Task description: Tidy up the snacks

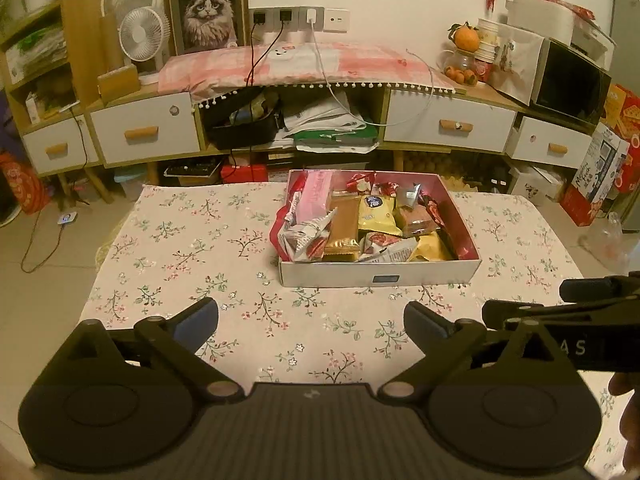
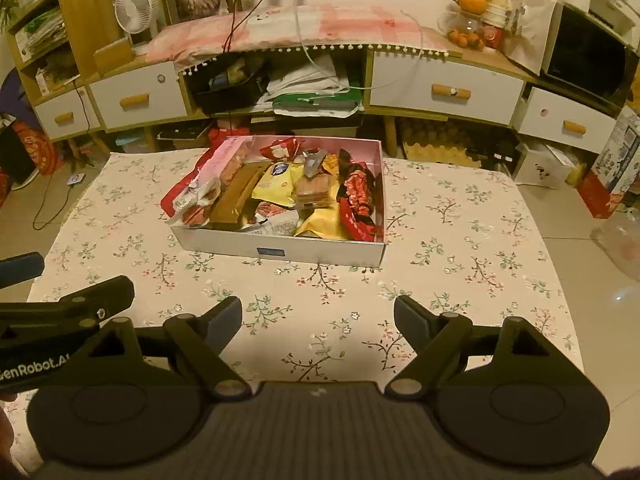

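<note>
A white cardboard box [image 1: 380,276] [image 2: 224,245] stands on the floral tablecloth [image 1: 192,256] [image 2: 460,240], filled with several wrapped snacks: a pink pack [image 1: 316,192], a gold bar [image 1: 343,228] [image 2: 236,200], yellow bags [image 1: 376,210] [image 2: 280,182] and red wrappers [image 2: 360,192]. My left gripper [image 1: 311,318] is open and empty, low over the cloth in front of the box. My right gripper [image 2: 318,316] is open and empty, also short of the box. Each gripper's fingers show at the edge of the other's view: the right one [image 1: 560,304], the left one [image 2: 56,292].
Behind the table stands a long low cabinet with white drawers [image 1: 144,128] [image 2: 444,88], a pink cloth, fans, a cat picture [image 1: 208,12] and hanging cables. Boxes [image 1: 600,168] sit on the floor at right. Tiled floor surrounds the table.
</note>
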